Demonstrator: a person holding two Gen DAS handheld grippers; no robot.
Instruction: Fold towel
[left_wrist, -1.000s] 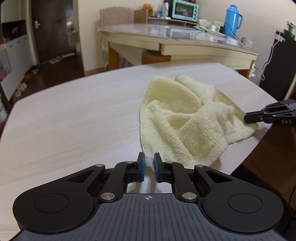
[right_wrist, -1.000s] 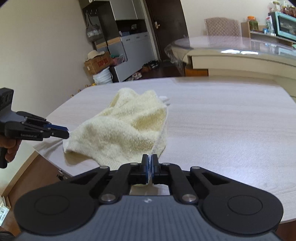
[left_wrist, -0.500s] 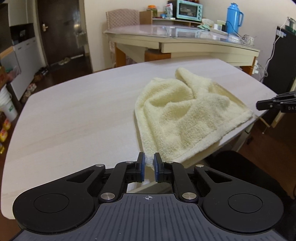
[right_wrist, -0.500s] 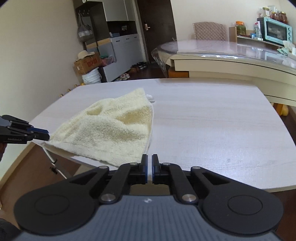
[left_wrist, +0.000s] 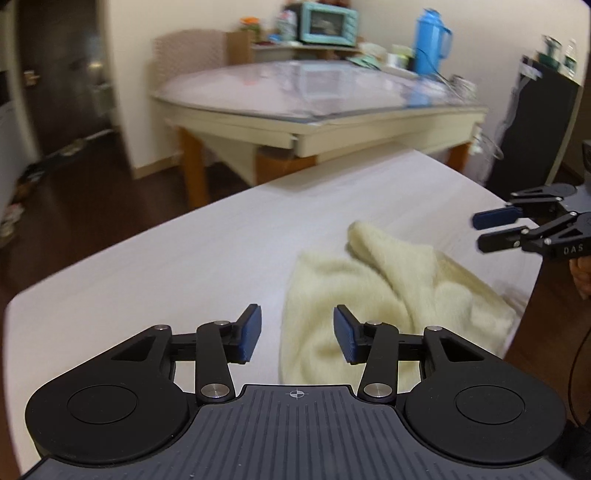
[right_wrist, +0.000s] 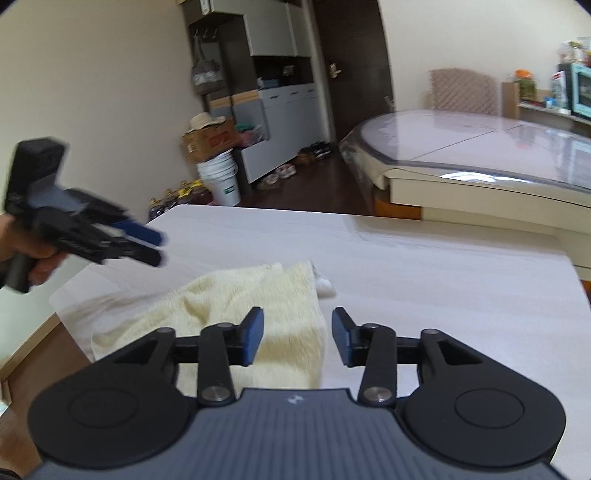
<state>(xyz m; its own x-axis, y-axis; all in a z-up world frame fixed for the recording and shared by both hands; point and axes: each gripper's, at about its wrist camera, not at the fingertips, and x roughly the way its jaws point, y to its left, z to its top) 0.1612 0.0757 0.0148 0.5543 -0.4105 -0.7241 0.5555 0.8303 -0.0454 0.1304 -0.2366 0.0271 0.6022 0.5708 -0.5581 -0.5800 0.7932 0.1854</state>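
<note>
The towel (left_wrist: 391, 302) lies in a loose, rumpled heap on the pale wood-grain desk (left_wrist: 184, 266), close to the near edge and towards the corner where the two hands work. It is pale yellow terry, thick and soft-looking, with one rounded fold humped up at its far side and broad creases running through the middle; no straight folded edge shows, so I judge the fold not yet made. In the right wrist view a small white tab, perhaps a label, sticks out at its far corner, though blur keeps me from being sure. One side of the cloth reaches the desk's edge.

The left gripper (left_wrist: 297, 334) hovers above the near part of the towel, its blue-padded fingers (left_wrist: 249, 334) spreading apart with nothing between them; cloth shows through the gap only because it lies below. The right gripper (right_wrist: 297, 334) is in the same state over the other side of the heap, fingers (right_wrist: 253, 334) widening and empty. Each gripper also appears at the edge of the other's view, clear of the fabric. Both being released and raised on opposite sides suggests the person is letting the cloth settle before picking out fresh corners

The background holds a second table with a glass top (left_wrist: 317, 92), well apart from the work
</note>
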